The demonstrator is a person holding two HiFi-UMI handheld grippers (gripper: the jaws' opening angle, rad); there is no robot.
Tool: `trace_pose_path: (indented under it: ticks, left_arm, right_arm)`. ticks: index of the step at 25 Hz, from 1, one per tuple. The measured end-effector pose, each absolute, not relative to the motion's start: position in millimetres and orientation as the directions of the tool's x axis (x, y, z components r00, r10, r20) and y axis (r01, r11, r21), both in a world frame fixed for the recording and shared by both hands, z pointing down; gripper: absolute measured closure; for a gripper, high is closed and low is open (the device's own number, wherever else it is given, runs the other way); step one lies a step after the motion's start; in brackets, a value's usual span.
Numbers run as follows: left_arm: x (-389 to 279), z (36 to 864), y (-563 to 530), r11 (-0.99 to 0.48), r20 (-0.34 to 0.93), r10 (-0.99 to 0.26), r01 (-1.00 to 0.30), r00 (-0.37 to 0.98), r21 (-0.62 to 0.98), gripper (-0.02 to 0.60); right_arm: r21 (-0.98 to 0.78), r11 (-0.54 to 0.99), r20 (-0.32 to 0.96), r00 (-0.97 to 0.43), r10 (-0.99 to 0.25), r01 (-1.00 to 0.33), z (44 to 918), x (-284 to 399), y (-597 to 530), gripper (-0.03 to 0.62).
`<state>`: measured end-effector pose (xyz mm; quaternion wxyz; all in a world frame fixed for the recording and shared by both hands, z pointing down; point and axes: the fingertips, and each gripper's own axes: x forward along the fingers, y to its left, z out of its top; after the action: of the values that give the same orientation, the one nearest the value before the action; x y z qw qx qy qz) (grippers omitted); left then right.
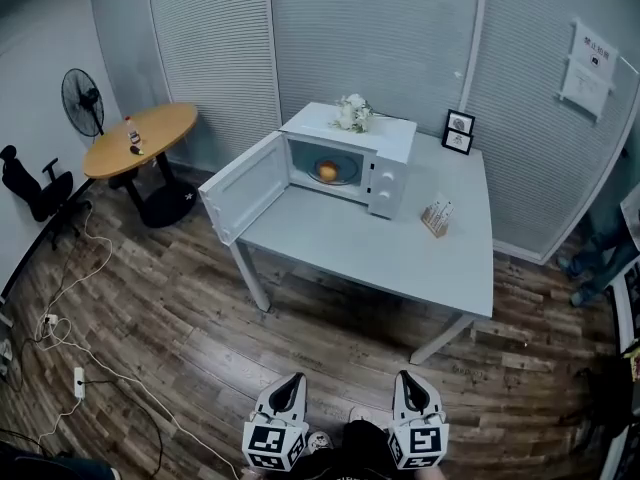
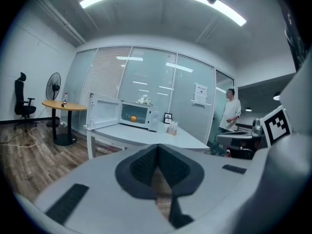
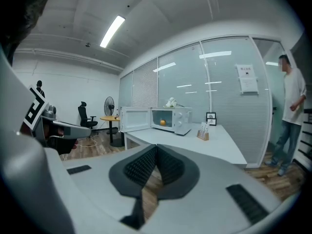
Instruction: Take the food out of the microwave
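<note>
One white table (image 1: 400,248) fills the middle of the room. One microwave (image 1: 385,173) stands at its far left corner, long side running across the tabletop. Its single door (image 1: 243,186) is swung fully open to the left, out past the table edge, so the cavity is in plain sight from where the person stands.

Both tools are low and close to the person, well apart from the table, with bare wooden floor in between. The left gripper (image 1: 291,383) has its jaws pressed together with nothing in them. The right gripper (image 1: 408,378) is closed the same way and equally empty.

The food (image 1: 328,172), one round orange piece, sits in the middle of the cavity on what looks like a pale plate. It has no long axis that I can make out. It lies straight ahead and slightly left of the gap between the two grippers. I'd judge the left gripper better lined up with the opening, though the open door stands on that side. Either one must open its jaws before reaching in.

Counted by size:
- one round wooden table (image 1: 150,133)
- one office chair (image 1: 30,183)
- one fan (image 1: 83,100)
- one bunch of flowers (image 1: 352,113) on the microwave
- one picture frame (image 1: 459,132), possibly two
- one small card holder (image 1: 436,218)
</note>
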<state>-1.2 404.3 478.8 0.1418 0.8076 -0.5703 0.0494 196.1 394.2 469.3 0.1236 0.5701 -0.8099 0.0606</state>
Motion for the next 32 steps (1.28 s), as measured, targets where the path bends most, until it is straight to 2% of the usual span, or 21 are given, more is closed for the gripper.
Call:
trace_pose_path:
  ticks: [16, 32]
  left_arm:
    - [6, 492, 289, -0.255, 0.289, -0.911, -0.953, 0.294, 0.167, 0.574]
    - [33, 494, 150, -0.123, 0.330, -0.929, -0.980, 0.170, 0.157, 0.574]
  right_arm:
    - [0.040, 0.458, 0.296, -0.427, -0.854, -0.888, 485, 189, 250, 0.591]
    - [0.012, 0.568, 0.314, -0.536, -0.784, -0.823, 490, 207, 95, 0.591]
